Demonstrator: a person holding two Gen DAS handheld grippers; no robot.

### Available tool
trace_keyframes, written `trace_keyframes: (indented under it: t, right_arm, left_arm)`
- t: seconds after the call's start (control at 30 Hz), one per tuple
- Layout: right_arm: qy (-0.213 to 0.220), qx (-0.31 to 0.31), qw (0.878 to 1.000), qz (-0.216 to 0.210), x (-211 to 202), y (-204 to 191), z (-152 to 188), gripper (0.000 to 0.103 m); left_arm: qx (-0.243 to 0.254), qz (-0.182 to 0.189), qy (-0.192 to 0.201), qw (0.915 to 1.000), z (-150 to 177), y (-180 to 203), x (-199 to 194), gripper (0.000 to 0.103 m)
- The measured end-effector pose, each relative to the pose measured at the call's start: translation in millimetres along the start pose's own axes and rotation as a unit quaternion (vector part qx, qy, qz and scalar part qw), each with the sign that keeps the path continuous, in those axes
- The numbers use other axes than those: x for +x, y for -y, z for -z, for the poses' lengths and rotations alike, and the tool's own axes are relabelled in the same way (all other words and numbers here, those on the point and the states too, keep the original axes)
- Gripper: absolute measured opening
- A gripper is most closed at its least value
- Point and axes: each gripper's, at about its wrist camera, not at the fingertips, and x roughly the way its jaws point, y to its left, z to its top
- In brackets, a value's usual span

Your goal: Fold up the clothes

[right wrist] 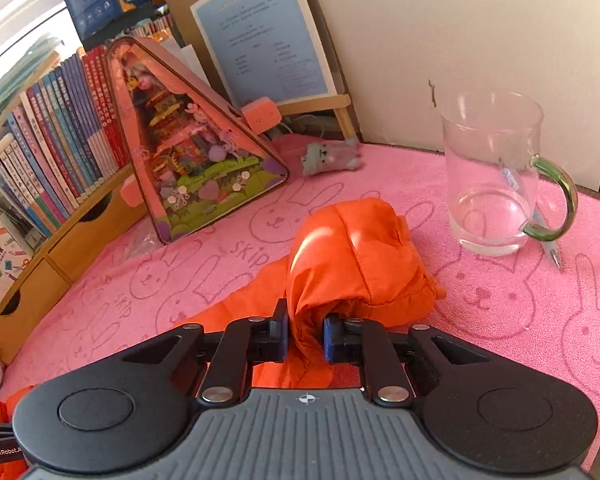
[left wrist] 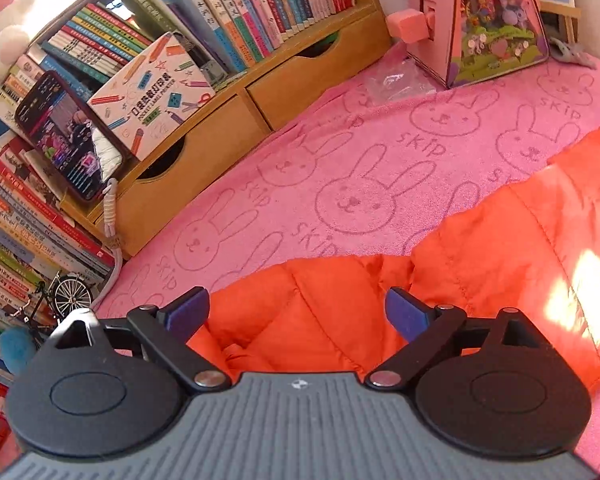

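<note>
An orange quilted jacket (left wrist: 480, 248) lies on the pink rabbit-print towel (left wrist: 340, 152). My left gripper (left wrist: 298, 312) is open just above the jacket's near part, its blue-padded fingers (left wrist: 188, 312) spread wide with orange fabric between and below them. In the right wrist view my right gripper (right wrist: 306, 336) is shut on a bunched fold of the orange jacket (right wrist: 352, 256), which rises in a hump in front of the fingers. The rest of that garment trails left and down under the gripper.
A wooden drawer shelf (left wrist: 228, 120) full of books runs along the left and back, with a phone (left wrist: 68, 136) leaning on it. A triangular toy box (right wrist: 188, 152), a small grey plush (right wrist: 328, 156), a glass mug (right wrist: 496, 176) with a green handle and a pen (right wrist: 554, 252) stand on the towel (right wrist: 520, 312).
</note>
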Motion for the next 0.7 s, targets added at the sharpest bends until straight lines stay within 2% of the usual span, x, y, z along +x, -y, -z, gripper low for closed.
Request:
trace_keyframes:
  t: [0.07, 0.13, 0.2, 0.27, 0.3, 0.4, 0.47, 0.57, 0.6, 0.63, 0.7]
  right_arm:
    - [0.015, -0.032, 0.998, -0.047, -18, -28, -7, 0.015]
    - [0.025, -0.076, 0.992, -0.099, -34, -61, -12, 0.014]
    - [0.033, -0.13, 0.977, -0.168, -54, -107, -10, 0.014]
    - [0.04, -0.188, 0.951, -0.243, -77, -161, 3, 0.014]
    - [0.043, -0.215, 0.936, -0.277, -88, -186, 10, 0.014]
    - [0.028, -0.315, 0.886, -0.339, -102, -243, 74, 0.014]
    - [0.018, -0.379, 0.845, -0.377, -111, -281, 117, 0.014]
    - [0.002, -0.47, 0.772, -0.428, -126, -338, 181, 0.014]
    - [-0.007, -0.497, 0.755, -0.428, -124, -342, 204, 0.014]
    - [-0.013, -0.515, 0.743, -0.427, -125, -343, 221, 0.014]
    - [-0.018, -0.561, 0.72, -0.409, -128, -343, 251, 0.014]
  left_arm:
    - [-0.055, 0.022, 0.003, 0.9983, 6, -29, -21, 0.096]
    - [-0.12, 0.037, -0.003, 0.9921, 17, -65, -42, 0.097]
    - [-0.204, 0.04, -0.009, 0.9782, 36, -113, -64, 0.097]
    - [-0.282, 0.033, -0.014, 0.9587, 59, -159, -87, 0.097]
    - [-0.319, 0.025, -0.016, 0.9472, 72, -182, -98, 0.097]
    - [-0.413, -0.015, -0.014, 0.9106, 120, -239, -132, 0.097]
    - [-0.446, -0.054, -0.022, 0.8932, 150, -266, -148, 0.097]
    - [-0.474, -0.086, -0.039, 0.8756, 188, -287, -164, 0.097]
    - [-0.482, -0.09, -0.042, 0.8705, 199, -291, -168, 0.097]
    - [-0.49, -0.092, -0.045, 0.8658, 209, -294, -172, 0.097]
    - [-0.497, -0.09, -0.051, 0.8616, 221, -296, -172, 0.097]
